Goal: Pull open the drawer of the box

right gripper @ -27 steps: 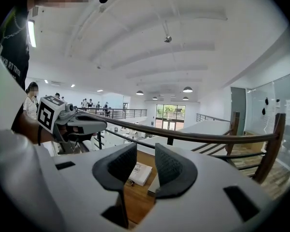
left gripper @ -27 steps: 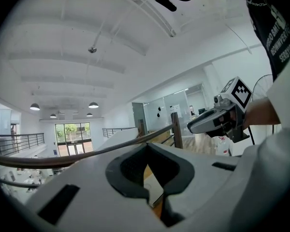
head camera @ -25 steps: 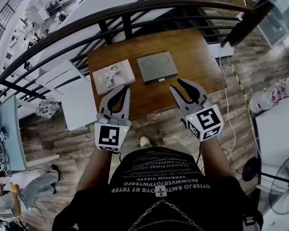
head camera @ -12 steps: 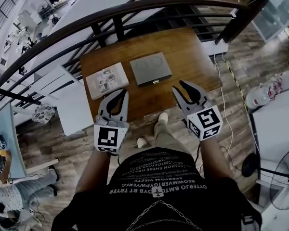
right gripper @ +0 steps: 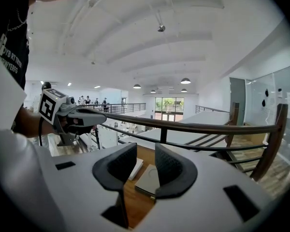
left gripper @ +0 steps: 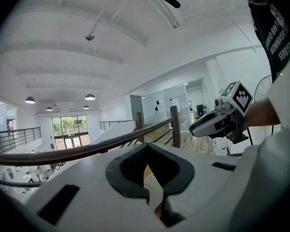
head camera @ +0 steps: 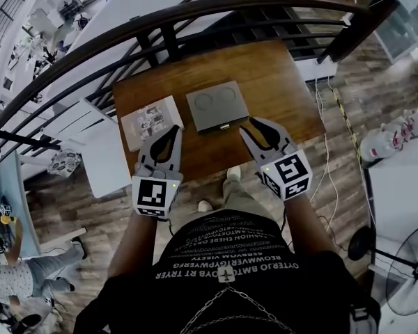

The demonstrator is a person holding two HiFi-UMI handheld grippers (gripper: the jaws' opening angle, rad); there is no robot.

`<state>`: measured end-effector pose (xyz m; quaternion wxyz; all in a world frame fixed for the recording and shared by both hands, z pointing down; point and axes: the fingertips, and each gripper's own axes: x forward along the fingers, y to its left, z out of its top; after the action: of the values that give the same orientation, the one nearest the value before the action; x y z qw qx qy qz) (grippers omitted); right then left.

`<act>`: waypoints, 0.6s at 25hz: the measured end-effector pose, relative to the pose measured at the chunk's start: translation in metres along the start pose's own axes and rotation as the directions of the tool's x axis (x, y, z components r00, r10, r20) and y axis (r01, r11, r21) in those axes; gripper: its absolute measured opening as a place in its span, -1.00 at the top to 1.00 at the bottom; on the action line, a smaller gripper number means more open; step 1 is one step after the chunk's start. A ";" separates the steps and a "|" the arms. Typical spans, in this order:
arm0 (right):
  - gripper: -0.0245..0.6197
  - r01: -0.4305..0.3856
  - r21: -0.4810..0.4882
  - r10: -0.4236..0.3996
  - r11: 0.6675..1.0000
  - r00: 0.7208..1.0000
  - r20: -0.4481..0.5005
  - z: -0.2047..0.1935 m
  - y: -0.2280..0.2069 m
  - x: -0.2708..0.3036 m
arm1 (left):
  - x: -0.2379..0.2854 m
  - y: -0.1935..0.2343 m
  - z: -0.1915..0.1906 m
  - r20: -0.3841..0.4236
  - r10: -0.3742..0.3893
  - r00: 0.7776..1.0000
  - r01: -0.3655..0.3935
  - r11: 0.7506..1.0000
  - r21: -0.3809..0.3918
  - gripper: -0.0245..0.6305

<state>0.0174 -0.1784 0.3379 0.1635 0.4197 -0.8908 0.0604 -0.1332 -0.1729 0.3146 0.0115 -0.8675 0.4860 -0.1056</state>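
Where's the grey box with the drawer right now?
In the head view, the grey box lies near the middle of the wooden table, right of the white printed box, just ahead of the right gripper.

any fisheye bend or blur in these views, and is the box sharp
Head view: strong fisheye, the railing bows into an arc; the grey box is sharp and evenly lit. Both gripper views: black vignette corners, the jaws up close look slightly soft.
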 end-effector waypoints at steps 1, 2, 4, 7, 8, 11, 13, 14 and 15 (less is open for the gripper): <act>0.57 -0.001 0.002 0.001 1.000 1.000 -0.003 -0.001 -0.006 0.004 | 0.008 0.000 -0.002 -0.005 -0.005 1.000 0.005 1.000 -0.003 0.91; 0.57 0.000 0.003 0.000 1.000 1.000 -0.005 -0.002 -0.013 0.007 | 0.016 0.000 -0.004 -0.012 -0.008 1.000 0.008 1.000 -0.006 0.91; 0.57 0.005 0.007 -0.005 1.000 1.000 -0.014 -0.006 -0.027 0.014 | 0.033 0.002 -0.010 -0.026 -0.012 1.000 0.011 1.000 -0.009 0.91; 0.57 0.015 0.023 -0.014 1.000 0.999 -0.037 -0.020 -0.049 0.024 | 0.057 0.007 -0.023 -0.053 -0.011 0.999 0.010 1.000 -0.012 0.91; 0.57 0.021 0.031 -0.019 0.999 0.999 -0.047 -0.026 -0.056 0.026 | 0.065 0.007 -0.029 -0.065 -0.012 0.998 0.011 1.000 -0.015 0.91; 0.57 0.042 0.058 -0.038 0.997 0.997 -0.073 -0.041 -0.080 0.031 | 0.088 0.010 -0.047 -0.102 -0.016 0.995 0.014 1.000 -0.014 0.91; 0.57 0.054 0.072 -0.048 0.996 0.995 -0.086 -0.050 -0.094 0.034 | 0.099 0.014 -0.058 -0.122 -0.010 0.992 0.009 1.000 -0.011 0.91; 0.57 0.059 0.075 -0.052 0.995 0.994 -0.093 -0.055 -0.100 0.035 | 0.105 0.016 -0.063 -0.131 -0.005 0.991 0.004 1.000 -0.011 0.91; 0.57 0.061 0.078 -0.054 0.995 0.994 -0.100 -0.061 -0.107 0.037 | 0.110 0.017 -0.069 -0.139 0.000 0.990 -0.001 1.000 -0.012 0.91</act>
<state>0.0921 -0.2583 0.4044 0.1915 0.4480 -0.8660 0.1123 -0.1047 -0.2693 0.3988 -0.0277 -0.8579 0.4865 -0.1630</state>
